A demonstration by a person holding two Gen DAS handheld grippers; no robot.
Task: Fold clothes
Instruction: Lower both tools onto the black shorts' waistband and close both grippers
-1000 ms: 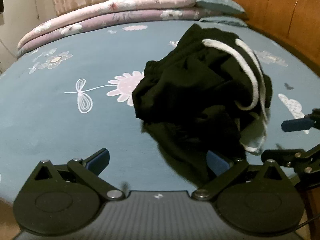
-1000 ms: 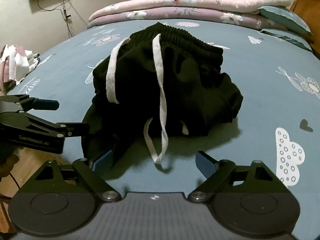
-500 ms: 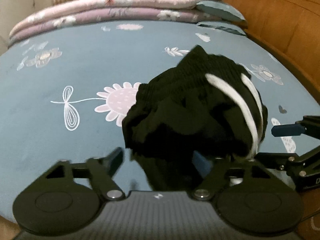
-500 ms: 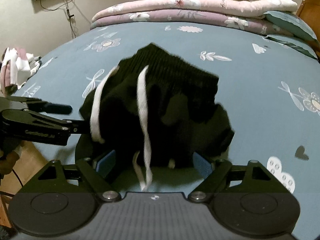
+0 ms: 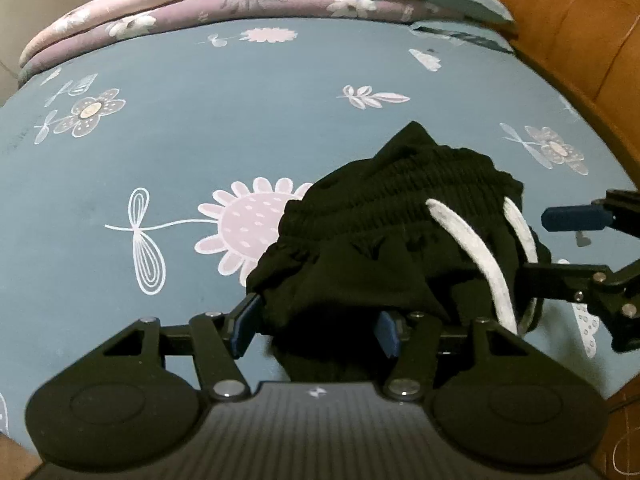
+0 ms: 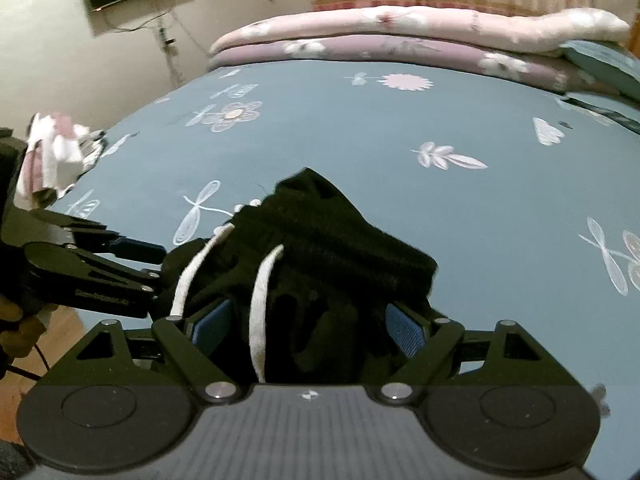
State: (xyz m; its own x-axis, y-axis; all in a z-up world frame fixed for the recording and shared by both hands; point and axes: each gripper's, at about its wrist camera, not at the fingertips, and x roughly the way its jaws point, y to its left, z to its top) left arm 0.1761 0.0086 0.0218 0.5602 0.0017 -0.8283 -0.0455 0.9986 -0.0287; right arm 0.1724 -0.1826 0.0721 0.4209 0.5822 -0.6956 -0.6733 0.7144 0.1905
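Bunching black shorts fill both grippers, left seemingly clamped, right wide around them.

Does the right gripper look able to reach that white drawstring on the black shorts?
Probably yes: the white drawstring hangs between the right gripper's open jaws, over the bunched black shorts.
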